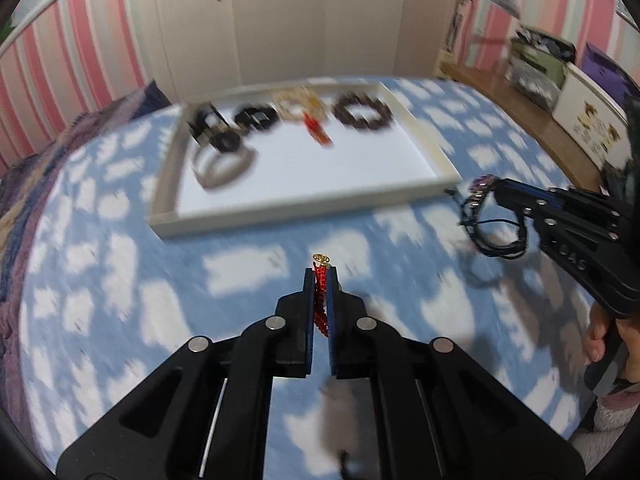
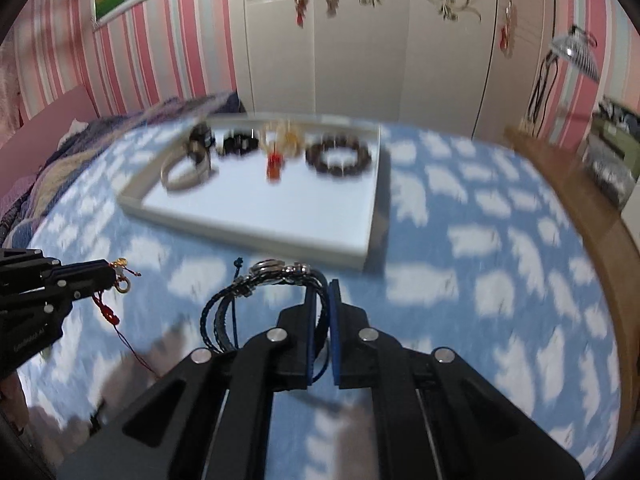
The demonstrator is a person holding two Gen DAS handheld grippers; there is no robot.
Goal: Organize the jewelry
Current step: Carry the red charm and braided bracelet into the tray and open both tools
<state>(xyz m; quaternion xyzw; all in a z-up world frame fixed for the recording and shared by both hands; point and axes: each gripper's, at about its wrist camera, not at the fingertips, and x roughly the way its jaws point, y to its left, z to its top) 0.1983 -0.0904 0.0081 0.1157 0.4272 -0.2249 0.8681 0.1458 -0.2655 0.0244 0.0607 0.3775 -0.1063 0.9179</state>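
Observation:
My left gripper point(image 1: 321, 274) is shut on a red cord bracelet with a gold charm point(image 1: 320, 292), held above the blue cloud-print cloth; it also shows in the right wrist view point(image 2: 120, 280), its red cord hanging down. My right gripper point(image 2: 325, 288) is shut on a black braided leather bracelet with metal beads point(image 2: 256, 296), which hangs left of the fingers; it also shows in the left wrist view point(image 1: 486, 216). A white tray point(image 1: 436, 160) ahead holds a dark bead bracelet point(image 1: 362, 112), a gold piece with a red tassel point(image 1: 308, 114), black bracelets point(image 1: 224, 124) and a silver bangle point(image 1: 224, 168).
The cloud-print cloth point(image 1: 120, 280) covers the table. A wooden shelf point(image 2: 580, 184) with boxes runs along the right. A purple patterned blanket point(image 2: 60, 168) lies at the left edge. White wardrobe doors point(image 2: 400, 40) stand behind.

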